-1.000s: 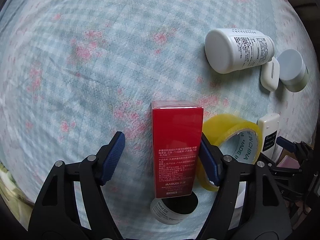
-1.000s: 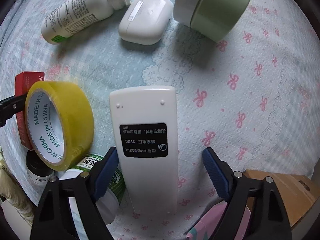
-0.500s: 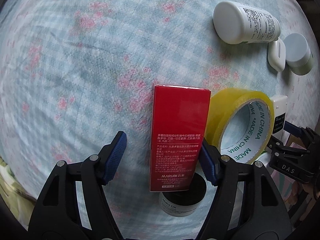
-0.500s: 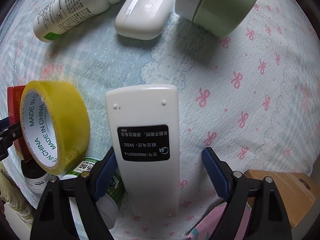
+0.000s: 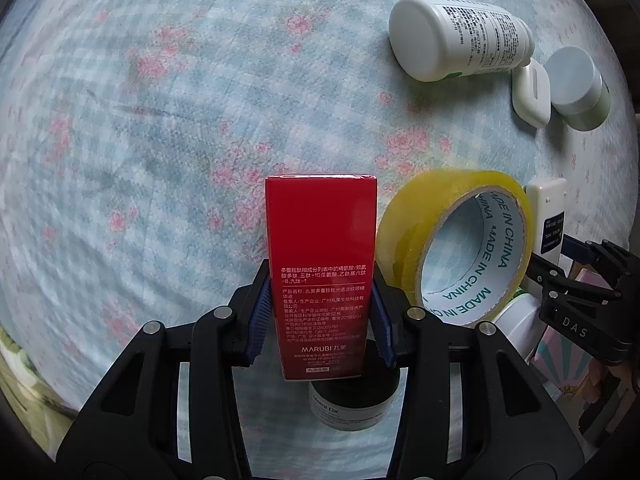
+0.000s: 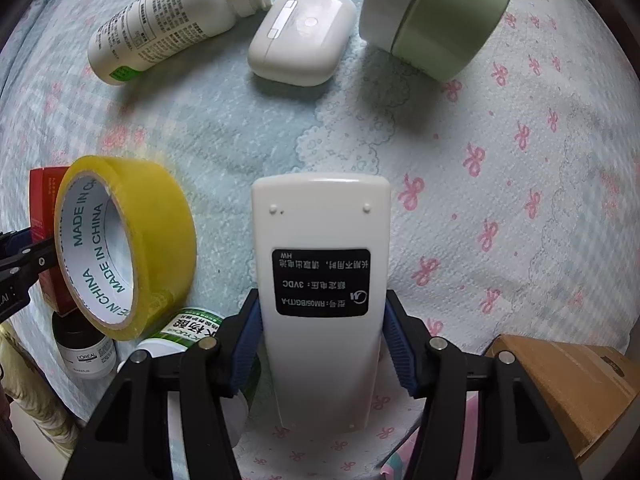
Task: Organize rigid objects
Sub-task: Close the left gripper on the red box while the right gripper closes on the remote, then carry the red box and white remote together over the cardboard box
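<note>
Left wrist view is showing the left tool [image 5: 322, 320] now clamping the red box [image 5: 322, 276], while the right tool [image 6: 322, 344] is closing on, seemingly already gripping, the white remote [image 6: 320, 280], readying both for sorting.

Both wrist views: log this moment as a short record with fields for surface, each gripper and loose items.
surface: patterned bedsheet
left gripper: shut on red box
right gripper: fingers closing, pressed on white remote, label side up
beside box: yellow tape roll on edge
loose items: white bottle lying down, earbud case, green jar
</note>
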`<state>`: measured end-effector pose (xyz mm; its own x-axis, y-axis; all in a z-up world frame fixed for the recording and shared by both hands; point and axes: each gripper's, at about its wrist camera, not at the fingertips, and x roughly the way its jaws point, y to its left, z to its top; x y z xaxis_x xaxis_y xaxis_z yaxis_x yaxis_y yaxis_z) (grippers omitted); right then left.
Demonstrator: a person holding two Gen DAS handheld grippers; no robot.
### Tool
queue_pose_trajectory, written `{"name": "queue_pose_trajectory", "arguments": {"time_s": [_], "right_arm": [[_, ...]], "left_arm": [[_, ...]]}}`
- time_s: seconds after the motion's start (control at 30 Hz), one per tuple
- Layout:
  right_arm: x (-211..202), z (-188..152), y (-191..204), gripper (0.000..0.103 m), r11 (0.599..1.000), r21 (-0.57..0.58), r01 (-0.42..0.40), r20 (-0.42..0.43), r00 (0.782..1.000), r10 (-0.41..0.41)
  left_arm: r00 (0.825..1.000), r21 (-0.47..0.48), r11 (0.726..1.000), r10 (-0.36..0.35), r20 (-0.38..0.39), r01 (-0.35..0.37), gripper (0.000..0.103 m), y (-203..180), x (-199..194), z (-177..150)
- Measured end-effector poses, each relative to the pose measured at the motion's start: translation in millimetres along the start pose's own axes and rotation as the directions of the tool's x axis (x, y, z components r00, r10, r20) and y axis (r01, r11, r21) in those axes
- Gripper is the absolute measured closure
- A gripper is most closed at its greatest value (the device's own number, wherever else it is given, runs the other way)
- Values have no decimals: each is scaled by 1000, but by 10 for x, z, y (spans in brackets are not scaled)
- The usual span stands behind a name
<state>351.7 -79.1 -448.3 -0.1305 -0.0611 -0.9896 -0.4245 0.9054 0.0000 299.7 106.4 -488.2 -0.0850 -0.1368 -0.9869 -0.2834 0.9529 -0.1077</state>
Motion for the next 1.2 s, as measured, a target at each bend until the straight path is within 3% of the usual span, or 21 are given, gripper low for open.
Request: {"name": "queue_pose_trajectory", "arguments": {"time_s": [0.13, 0.4, 0.6, 0.77, 1.03, 1.2], "right_arm": [[-17, -39, -13, 50, 1000, 7, -1, 11, 1000, 1], [-264, -159, -68, 50, 1000, 13, -25, 82, 996, 24], [-704, -258, -169, 50, 997, 43, -68, 176, 983, 59], [-1357, -479, -369, 50, 987, 88, -134, 296, 950, 103], [-2270, -1119, -839, 50, 946, 213, -242, 439, 889, 129], [-2477, -1692, -1335, 50, 890, 354, -287, 470, 877, 96]], "left_arm": [[999, 30, 999, 44, -28, -43, 63, 14, 150, -10], [997, -31, 999, -36, 74, 38, 65, 121, -149, -140], [981, 0, 998, -66, 184, 67, 65, 22, -673, -203], [956, 55, 995, -100, 275, 88, 65, -122, -1291, -257], [918, 208, 971, -189, 349, 121, 65, -903, -2205, -734], [910, 328, 933, -259, 325, 149, 65, -1656, -2418, -1048]]}}
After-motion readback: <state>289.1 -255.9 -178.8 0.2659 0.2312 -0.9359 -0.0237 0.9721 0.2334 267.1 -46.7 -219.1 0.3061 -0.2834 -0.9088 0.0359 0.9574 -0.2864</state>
